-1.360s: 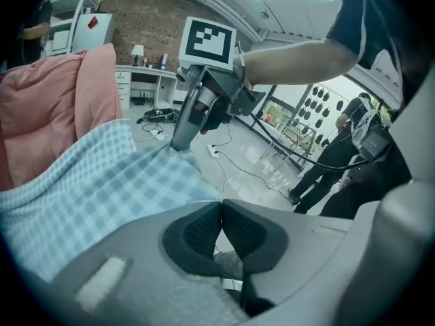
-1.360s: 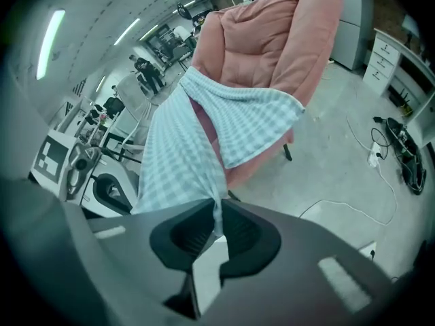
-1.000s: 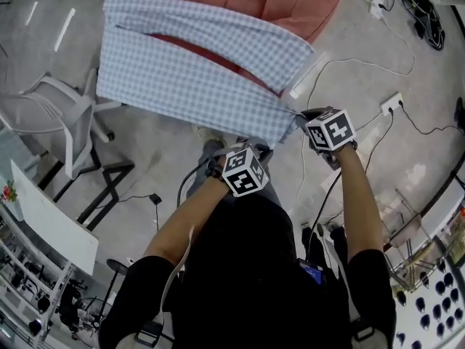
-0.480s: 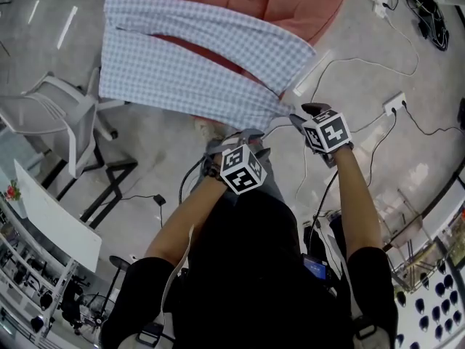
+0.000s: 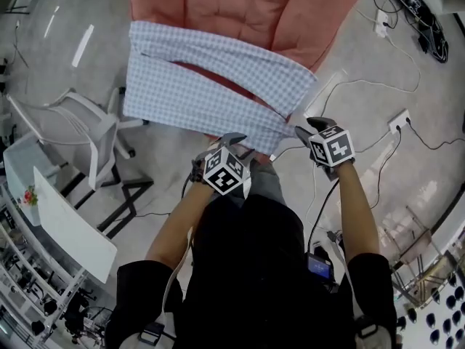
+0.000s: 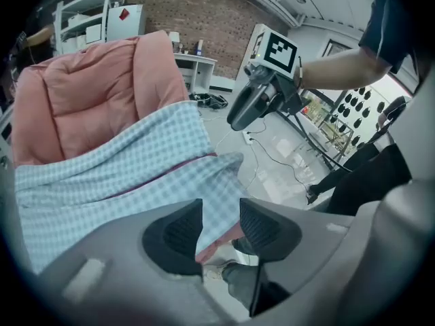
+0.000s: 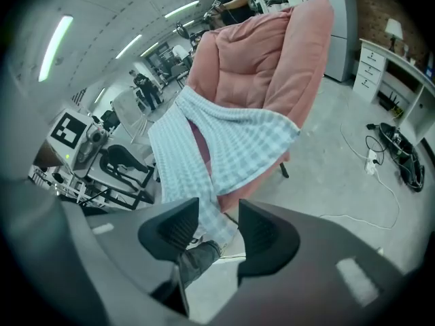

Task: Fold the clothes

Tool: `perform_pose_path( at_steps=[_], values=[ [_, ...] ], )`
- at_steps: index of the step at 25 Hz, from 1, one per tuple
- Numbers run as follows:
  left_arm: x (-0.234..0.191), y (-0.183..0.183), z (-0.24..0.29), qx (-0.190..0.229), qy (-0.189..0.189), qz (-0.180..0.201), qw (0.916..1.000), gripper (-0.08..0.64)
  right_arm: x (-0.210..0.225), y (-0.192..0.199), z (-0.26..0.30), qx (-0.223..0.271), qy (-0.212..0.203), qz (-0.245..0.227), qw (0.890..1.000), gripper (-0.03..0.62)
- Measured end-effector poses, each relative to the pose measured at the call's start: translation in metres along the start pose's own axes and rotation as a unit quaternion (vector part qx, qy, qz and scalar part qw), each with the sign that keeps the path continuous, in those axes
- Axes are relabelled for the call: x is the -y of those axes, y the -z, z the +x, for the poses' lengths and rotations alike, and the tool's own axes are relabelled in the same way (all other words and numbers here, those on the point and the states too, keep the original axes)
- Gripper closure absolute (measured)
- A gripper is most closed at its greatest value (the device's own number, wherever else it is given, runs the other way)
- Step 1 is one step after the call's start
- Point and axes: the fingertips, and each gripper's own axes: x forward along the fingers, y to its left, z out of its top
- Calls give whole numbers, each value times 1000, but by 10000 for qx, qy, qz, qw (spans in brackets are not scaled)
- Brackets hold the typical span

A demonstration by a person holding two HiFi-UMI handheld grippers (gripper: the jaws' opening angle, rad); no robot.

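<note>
A light blue checked garment [image 5: 211,86] lies spread across the seat of a pink armchair [image 5: 247,9], its near edge hanging over the front. In the left gripper view the garment [image 6: 115,175] lies just beyond my left gripper [image 6: 221,216], whose jaws stand apart with nothing pressed between the pads. My right gripper [image 7: 219,212] is open too, with the garment [image 7: 224,134] ahead of it and out of its grip. In the head view my left gripper [image 5: 234,141] and right gripper [image 5: 309,127] hover side by side at the garment's near corner.
A white office chair [image 5: 80,118] stands left of the armchair, with a white desk [image 5: 65,224] nearer me. Cables and a power strip [image 5: 396,122] lie on the floor at the right. My own leg and shoe [image 5: 261,180] are below the grippers.
Both grippers have gone from shut on the garment's near corner to open and have let it go. The corner now hangs from the armchair's front. My hands have drawn slightly back.
</note>
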Motion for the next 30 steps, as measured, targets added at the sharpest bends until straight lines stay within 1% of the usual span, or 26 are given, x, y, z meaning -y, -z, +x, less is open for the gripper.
perform_pose_path(
  at_steps=[5, 8, 12, 16, 19, 22, 26, 28, 30],
  values=[
    [-64, 1, -44, 129, -506, -122, 9986, 388, 6, -32, -8, 298, 143, 14, 9995, 416],
    [-105, 6, -68, 189, -651, -150, 9976, 390, -2, -58, 0, 325, 205, 13, 9993, 419],
    [-158, 16, -86, 274, -574, -164, 9978, 391, -24, -101, 26, 331, 324, -10, 9989, 422],
    [-204, 34, -102, 244, -313, 126, 9991, 393, -55, -143, 61, 362, 531, 106, 9979, 428],
    [-251, 51, -130, 220, -230, 318, 9990, 397, -85, -182, 87, 424, 606, 204, 9971, 434],
    [-301, 70, -161, 206, -299, 359, 9987, 410, -107, -218, 109, 444, 661, 214, 9966, 436],
    [-367, 91, -199, 224, -436, 288, 9984, 418, -126, -265, 130, 515, 801, 147, 9953, 443],
    [-398, 103, -213, 237, -523, 239, 9981, 427, -134, -287, 140, 531, 889, 41, 9946, 445],
    [-429, 116, -223, 190, -625, 293, 9974, 430, -142, -307, 149, 530, 976, -121, 9937, 446]
  ],
)
